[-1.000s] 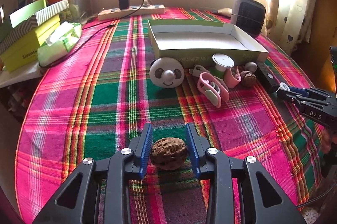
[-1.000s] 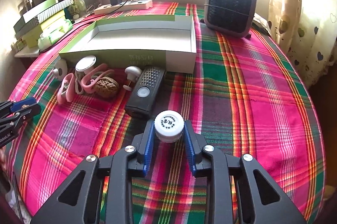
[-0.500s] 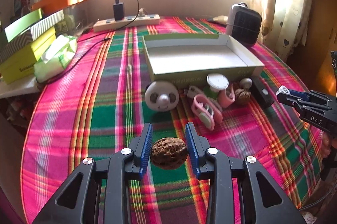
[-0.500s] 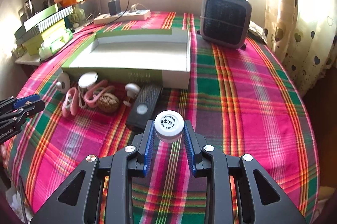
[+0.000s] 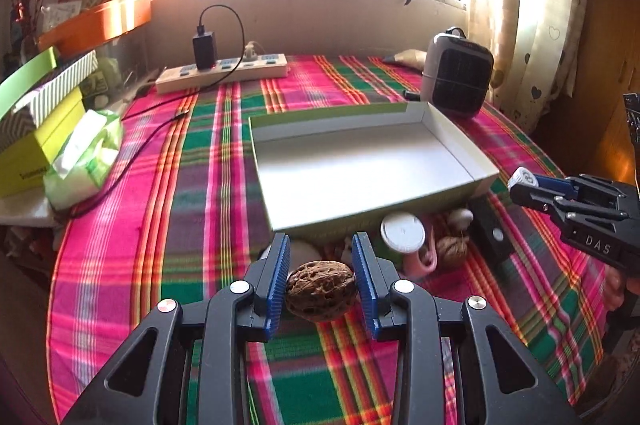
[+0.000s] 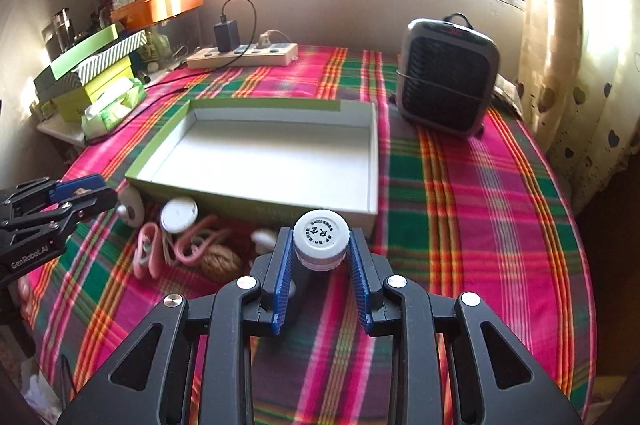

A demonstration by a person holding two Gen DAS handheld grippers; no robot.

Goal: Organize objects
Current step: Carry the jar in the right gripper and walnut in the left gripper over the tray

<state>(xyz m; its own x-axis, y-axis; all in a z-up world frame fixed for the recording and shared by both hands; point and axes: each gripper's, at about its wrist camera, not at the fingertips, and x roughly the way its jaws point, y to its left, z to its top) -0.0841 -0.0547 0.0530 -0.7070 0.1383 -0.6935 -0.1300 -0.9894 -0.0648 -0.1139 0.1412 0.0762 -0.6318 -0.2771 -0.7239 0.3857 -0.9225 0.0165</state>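
My left gripper (image 5: 322,279), marked "GenRobot.AI", pinches a wrinkled brown walnut (image 5: 321,291). My right gripper (image 6: 321,259), marked "DAS", clamps a small bottle (image 6: 321,240) with a ribbed white cap bearing unreadable print.

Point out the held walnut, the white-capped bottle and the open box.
held walnut (image 5: 321,292), left wrist view, middle of the shell.
white-capped bottle (image 6: 321,232), right wrist view, top of the cap.
open box (image 6: 276,161), right wrist view, bare white floor.

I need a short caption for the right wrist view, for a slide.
Right gripper holds a white-capped bottle above the plaid tablecloth, in front of the empty tray.
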